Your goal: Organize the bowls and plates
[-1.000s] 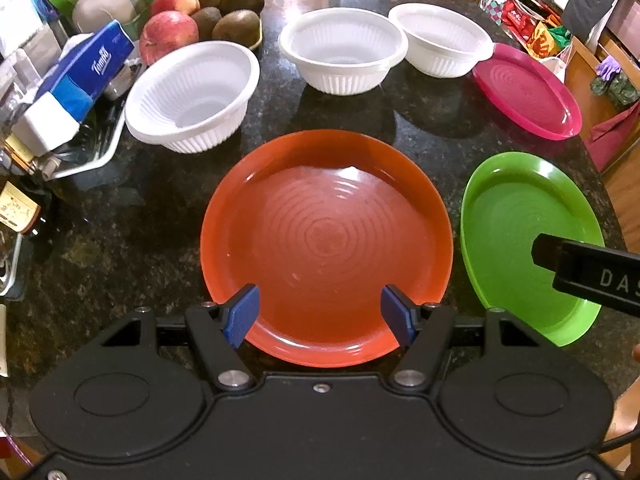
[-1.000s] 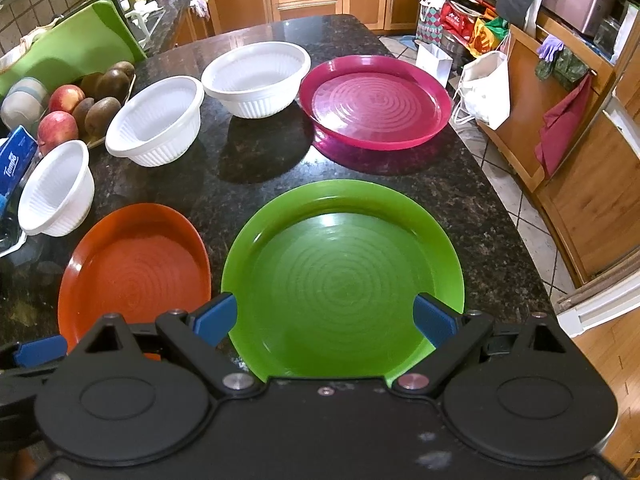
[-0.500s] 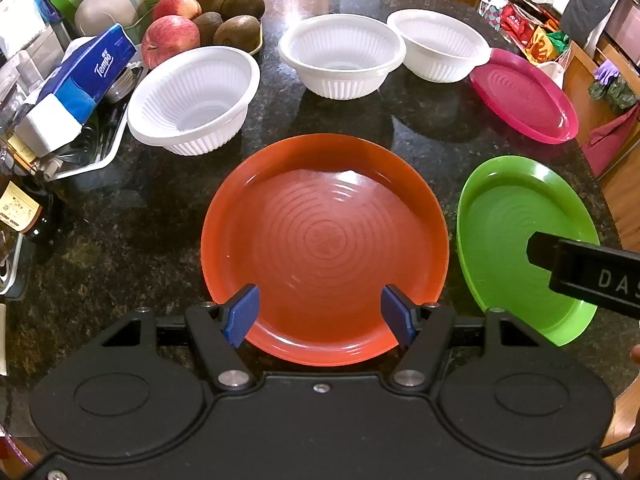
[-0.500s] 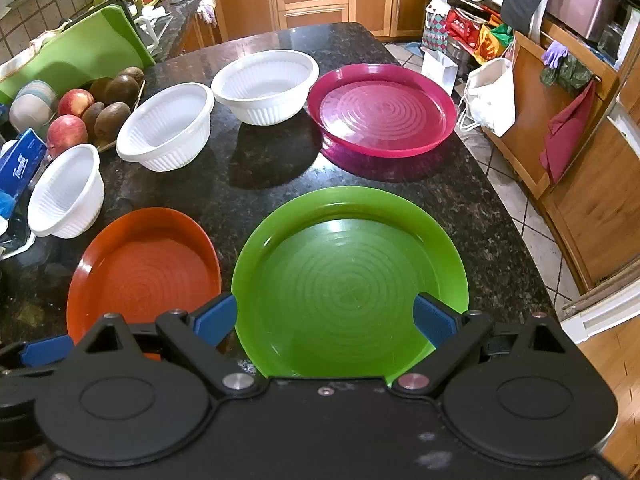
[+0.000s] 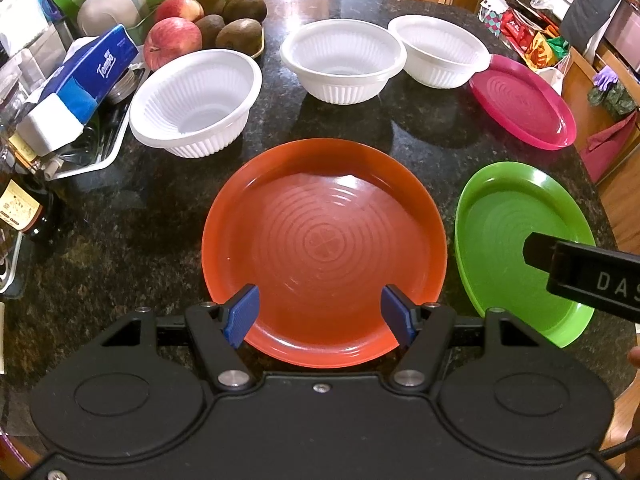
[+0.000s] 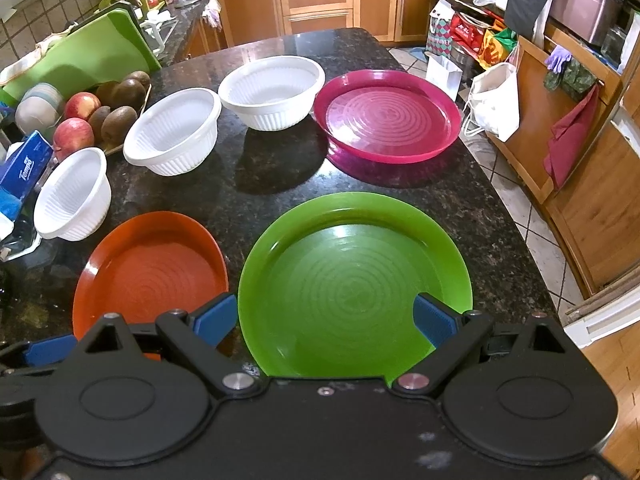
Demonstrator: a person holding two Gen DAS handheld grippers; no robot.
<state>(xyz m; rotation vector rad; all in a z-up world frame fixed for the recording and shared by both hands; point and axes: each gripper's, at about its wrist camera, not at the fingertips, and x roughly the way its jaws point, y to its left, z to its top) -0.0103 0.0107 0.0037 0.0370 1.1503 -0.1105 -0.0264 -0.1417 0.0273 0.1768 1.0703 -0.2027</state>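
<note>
Both tongs—left gripper (image 5: 320,312) and right gripper (image 6: 324,316)—have drawn back slightly, still open and empty—no plate lifted yet.

- The dark stone counter (image 6: 280,168) has an open strip between the row of white bowls at 12 o'clock and the two near plates; a gripper can pass there sideways.
- The orange plate (image 5: 324,248) and the green plate (image 6: 352,288) lie just beside each other, with only a narrow gap of counter between them.
- At 10 o'clock the left bowl (image 5: 196,104) stands close to the tissue box (image 5: 80,88) and the fruit (image 5: 208,24), so this side is crowded.
- At 2 o'clock the pink plate (image 6: 388,116) lies at the counter's right edge, close to the right bowl (image 6: 272,92).
- The middle bowl (image 6: 172,132) stands close between its neighbours.
</note>
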